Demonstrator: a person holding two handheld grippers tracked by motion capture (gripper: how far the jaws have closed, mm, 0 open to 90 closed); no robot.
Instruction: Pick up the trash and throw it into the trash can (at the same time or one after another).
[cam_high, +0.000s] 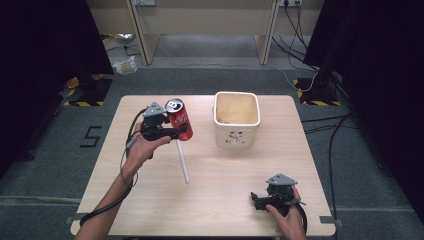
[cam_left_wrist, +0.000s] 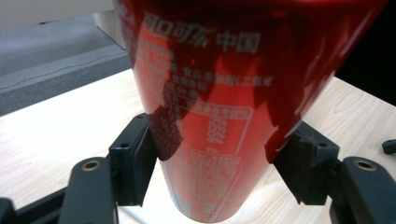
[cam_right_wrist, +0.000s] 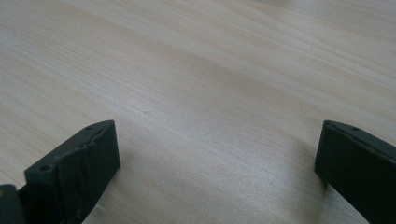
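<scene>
High view — red can (cam_high: 179, 119), tilted

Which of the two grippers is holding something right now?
The left gripper, clamped on the red can; the right gripper rests open over bare table.

This looks like a lab or recording room rather than a home. A plain wooden table (cam_high: 210, 200) stands alone on grey carpet (cam_high: 50, 150), with black curtains (cam_high: 45, 45) hung at both sides. Yellow-and-black hazard tape (cam_high: 82, 103) marks the stand feet, and a taped figure (cam_high: 90, 136) sits on the floor (it reads like a 5). Loose cables (cam_high: 300, 30) run to wall sockets behind a pale desk (cam_high: 205, 25).
</scene>
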